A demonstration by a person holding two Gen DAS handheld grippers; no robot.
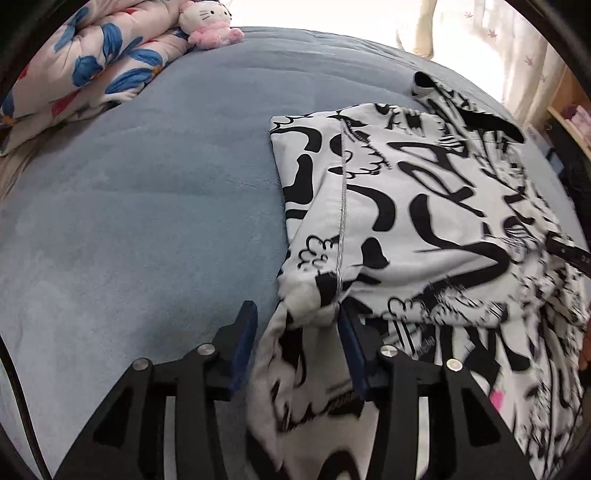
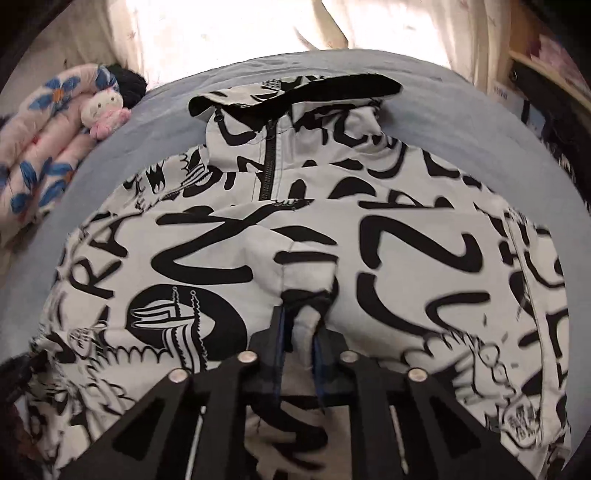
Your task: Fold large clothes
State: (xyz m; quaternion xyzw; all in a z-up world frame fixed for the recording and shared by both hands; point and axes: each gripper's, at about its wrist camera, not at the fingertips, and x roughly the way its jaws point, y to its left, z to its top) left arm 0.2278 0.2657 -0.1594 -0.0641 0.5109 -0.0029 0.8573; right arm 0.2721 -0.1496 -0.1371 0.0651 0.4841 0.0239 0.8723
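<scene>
Fabric control is the whole game on this step, so here's how I'm playing it. I've got the big white jacket with black graffiti lettering (image 1: 424, 206) lying on the blue-grey fleece bedspread (image 1: 147, 206), collar and black zipper (image 2: 269, 162) pointing away from me toward the curtained window (image 2: 229, 26). One side panel looks already turned in over the body, and I'd judge I'm midway through bringing the bottom part up. My left gripper (image 1: 295, 325) has its blue-padded fingers (image 1: 244, 332) standing apart, with a bunched corner of the jacket sitting in the gap; it touches the far pad at most, so I wouldn't call that a real pinch. My right gripper (image 2: 298, 332) has its fingers close together with a ridge of cloth squeezed between them near the middle of the jacket, and that one reads as a proper hold. My plan: close the left hand onto that corner before lifting anything, otherwise one side drags and the fold goes crooked. Then I want both hands at matching height, carrying the edge toward the collar together and laying it down square. Biggest risk is probably the slick cloth slipping out of the left side. The pink plush cat toy (image 1: 210, 26) and flowered quilt (image 1: 92, 66) are well apart from all this, so no worries there.
</scene>
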